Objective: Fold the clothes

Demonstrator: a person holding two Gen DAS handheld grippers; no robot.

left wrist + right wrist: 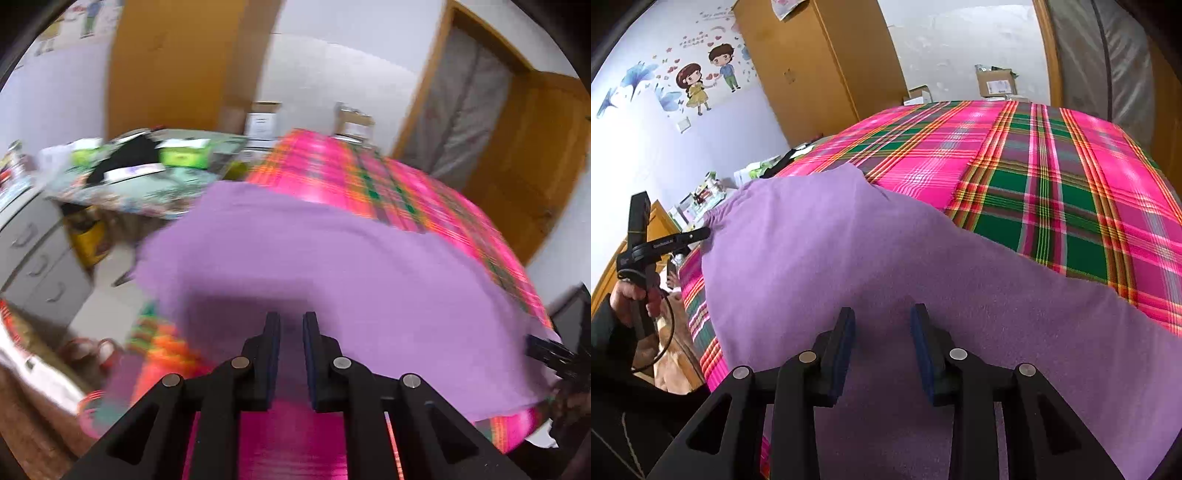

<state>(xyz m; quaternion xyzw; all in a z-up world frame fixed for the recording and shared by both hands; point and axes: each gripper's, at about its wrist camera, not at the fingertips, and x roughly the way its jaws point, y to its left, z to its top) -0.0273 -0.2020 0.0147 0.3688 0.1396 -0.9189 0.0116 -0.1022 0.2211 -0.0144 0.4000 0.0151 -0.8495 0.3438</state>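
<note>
Pale lilac wall with cartoon couple decal, tall wooden wardrobe next to it. White back wall, cardboard boxes at its foot; wooden door frame with grey curtain. Grey drawer cabinet, cluttered side table, even daylight

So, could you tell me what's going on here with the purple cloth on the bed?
A person is folding a purple garment spread on a bed with a pink and green plaid cover, using two handheld grippers. The left gripper pinches the garment's far left edge, jaws nearly closed. The right gripper hangs over the near part of the cloth with its jaws apart and nothing gripped between them.
</note>
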